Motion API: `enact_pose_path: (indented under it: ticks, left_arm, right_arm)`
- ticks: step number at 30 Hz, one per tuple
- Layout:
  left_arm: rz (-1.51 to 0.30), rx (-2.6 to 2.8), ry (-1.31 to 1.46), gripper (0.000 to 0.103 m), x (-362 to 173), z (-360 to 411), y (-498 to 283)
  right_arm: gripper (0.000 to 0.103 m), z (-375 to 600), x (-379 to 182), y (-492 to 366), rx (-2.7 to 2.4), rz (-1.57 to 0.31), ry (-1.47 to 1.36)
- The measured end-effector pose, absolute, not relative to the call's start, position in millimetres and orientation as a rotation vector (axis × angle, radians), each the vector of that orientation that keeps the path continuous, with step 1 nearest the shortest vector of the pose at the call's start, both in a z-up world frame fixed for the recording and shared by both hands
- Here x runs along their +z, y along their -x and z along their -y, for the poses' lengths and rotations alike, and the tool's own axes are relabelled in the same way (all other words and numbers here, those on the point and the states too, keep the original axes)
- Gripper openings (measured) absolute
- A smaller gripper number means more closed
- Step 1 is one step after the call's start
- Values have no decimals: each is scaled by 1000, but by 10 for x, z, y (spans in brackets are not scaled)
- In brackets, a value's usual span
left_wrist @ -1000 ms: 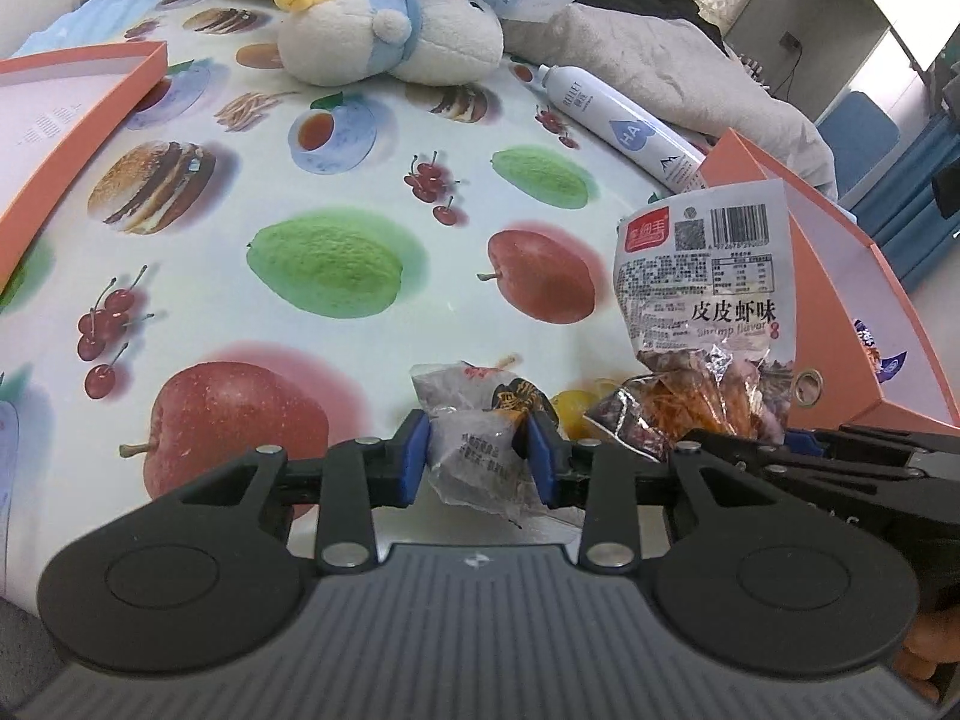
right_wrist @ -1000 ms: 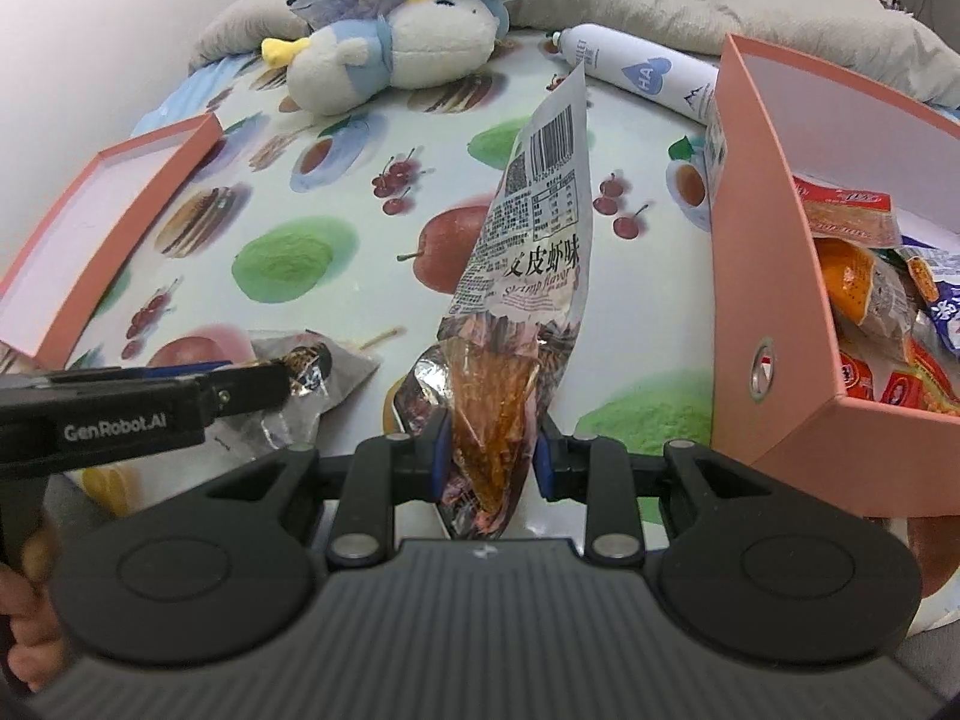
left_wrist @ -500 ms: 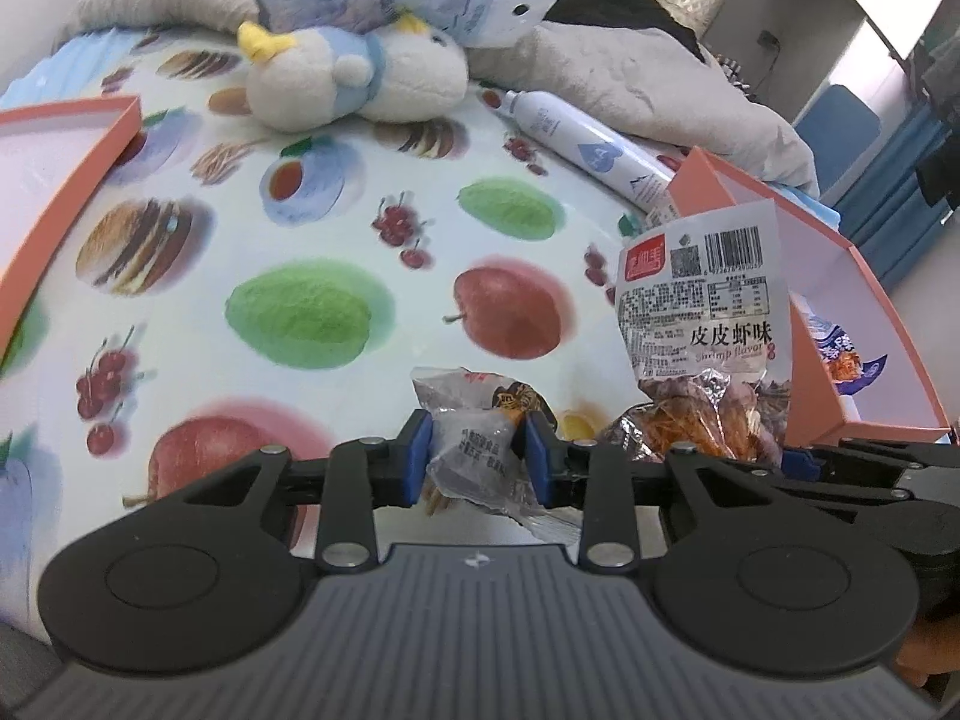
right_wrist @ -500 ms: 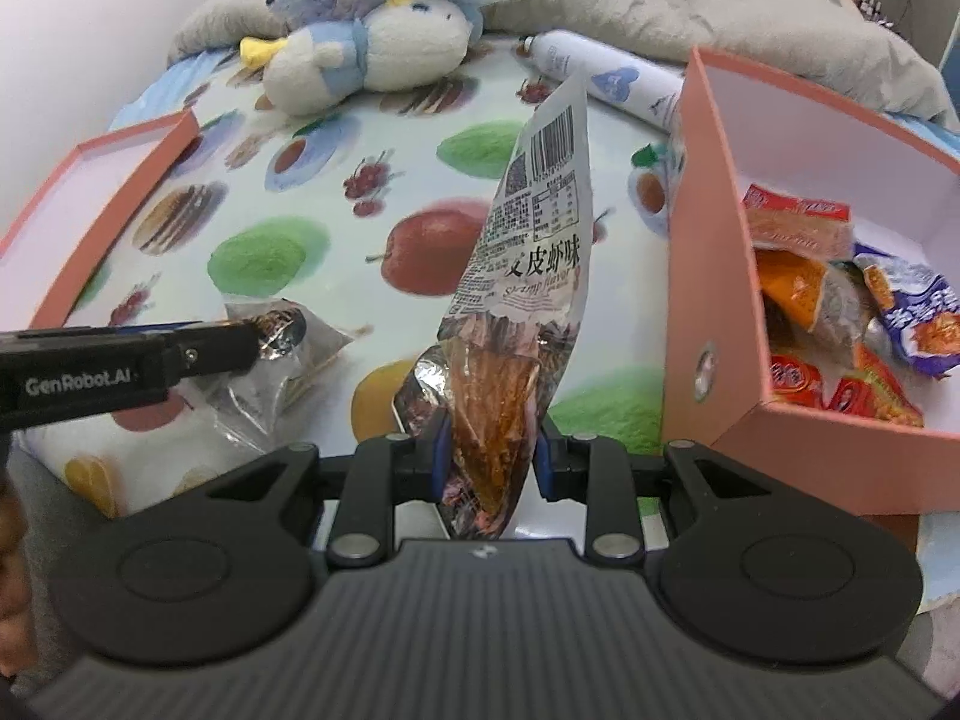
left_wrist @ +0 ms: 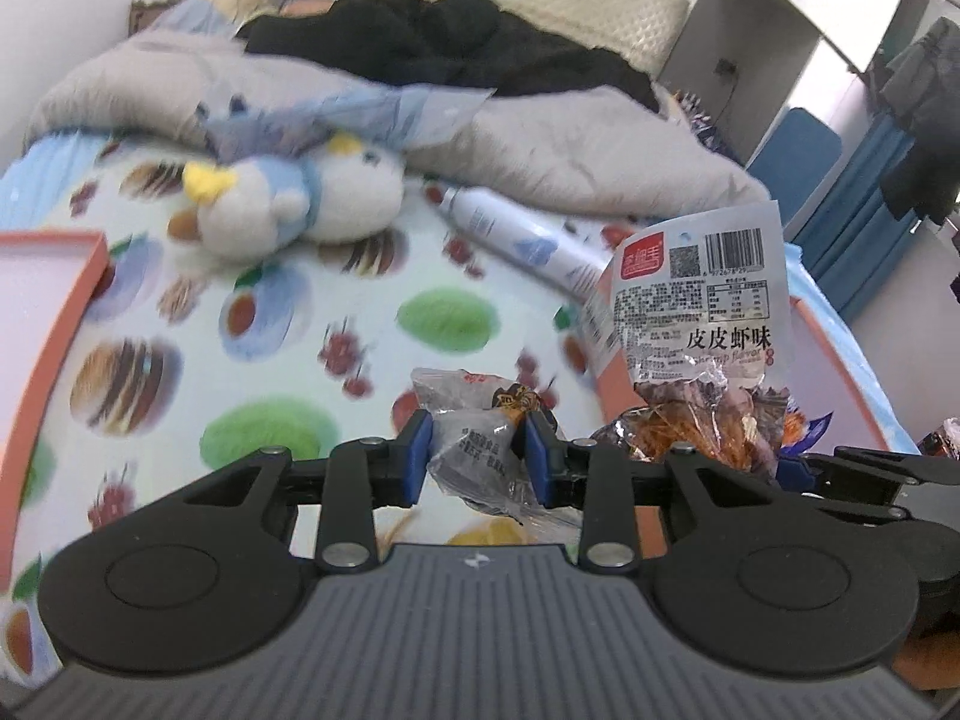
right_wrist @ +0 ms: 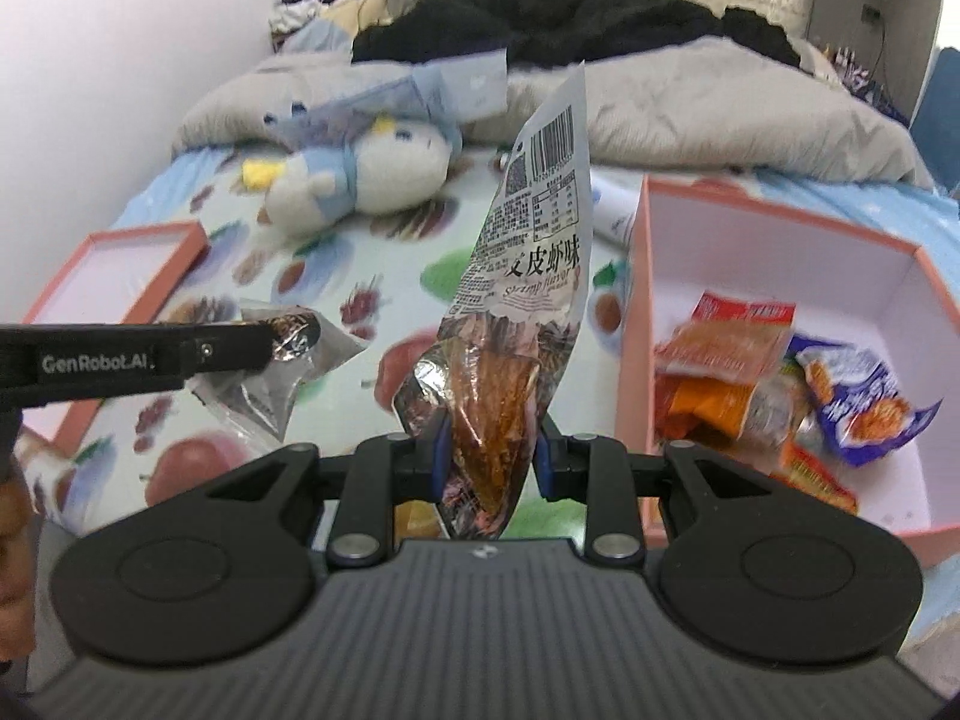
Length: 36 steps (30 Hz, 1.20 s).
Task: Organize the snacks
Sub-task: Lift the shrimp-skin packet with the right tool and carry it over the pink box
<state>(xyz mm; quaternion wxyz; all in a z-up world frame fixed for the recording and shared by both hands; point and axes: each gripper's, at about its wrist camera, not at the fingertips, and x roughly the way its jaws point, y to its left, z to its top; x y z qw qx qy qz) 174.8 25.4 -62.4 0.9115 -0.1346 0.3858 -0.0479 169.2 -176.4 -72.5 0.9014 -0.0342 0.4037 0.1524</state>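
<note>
Now each claw (left_wrist: 478,456) (right_wrist: 487,457) pinches one snack packet (left_wrist: 474,450) (right_wrist: 510,360).

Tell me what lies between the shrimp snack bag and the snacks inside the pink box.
In the right wrist view, only the near wall of the pink box stands between the shrimp snack bag and the boxed snacks.

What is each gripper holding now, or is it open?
Left gripper: closed on a small clear snack packet.
Right gripper: closed on the shrimp-flavour snack bag, held upright.
</note>
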Motion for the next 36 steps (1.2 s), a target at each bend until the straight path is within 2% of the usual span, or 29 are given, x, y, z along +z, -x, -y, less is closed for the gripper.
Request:
enact_pose_path:
  ticks: [24,29,31,36]
  left_arm:
    - [-653,-194,225,37,204,295,-2270]
    - [-638,-247,211,27,290,522,-2441]
    - [-637,-272,187,16,281,657,-2537]
    - [-682,-297,174,14,89,874,-2750]
  right_arm:
    - [30,2259,-71,-1968,257,-679,42]
    - [30,2448,-29,-2026,227,-669,29]
    - [30,2522,-50,-2066,210,-671,25]
    - [30,2798,-225,-2198,154,-708,-11]
